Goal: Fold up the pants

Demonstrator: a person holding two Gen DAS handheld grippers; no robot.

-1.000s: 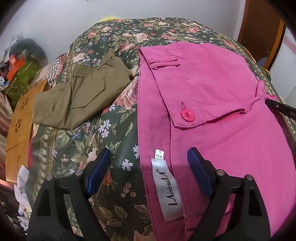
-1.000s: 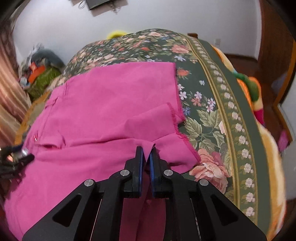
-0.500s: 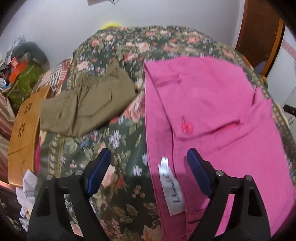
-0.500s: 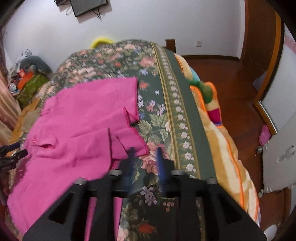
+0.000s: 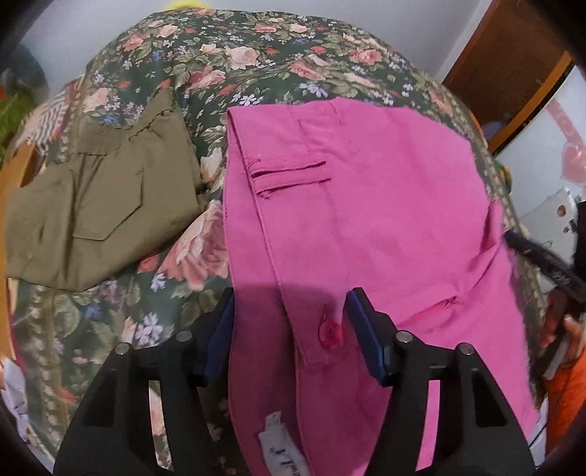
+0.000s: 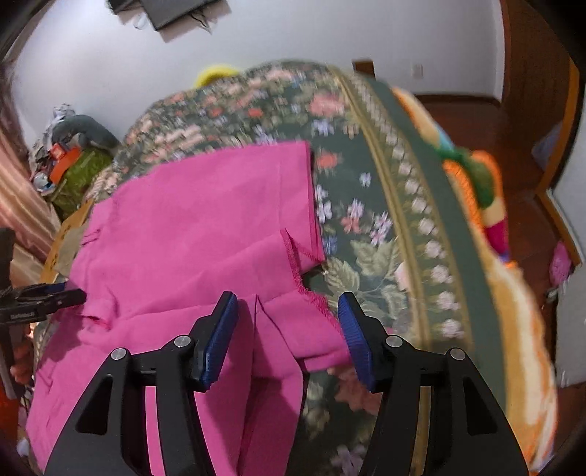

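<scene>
Pink pants (image 5: 366,227) lie spread on a bed covered by a floral bedspread (image 5: 256,47). In the left wrist view the waistband runs along the left edge of the garment, with a belt loop (image 5: 289,175) toward the far end, a pink button (image 5: 330,334) at a pocket flap near the camera and a white label (image 5: 282,454) at the nearest edge. The left gripper (image 5: 289,329) hovers over this button area; its blue-padded jaws stand wide apart, one at the waistband edge, the other just right of the button, and whether the pads touch the cloth cannot be told.

In the right wrist view the pants (image 6: 205,227) occupy the left half of the bed, and a folded layer with a serged hem (image 6: 293,256) lies on top at the right edge. The right gripper (image 6: 285,329) is poised above the near part of this layer, jaws wide and holding nothing. The left gripper (image 6: 47,296) appears at the far left of this view, at the edge of the pants.

Olive-green folded pants (image 5: 99,205) rest on the bedspread to the left of the pink pair, apart from it. Beyond the bed stands a white wall (image 6: 293,33), with a pile of clutter (image 6: 69,157) at far left and wooden flooring (image 6: 487,124) to the right.
</scene>
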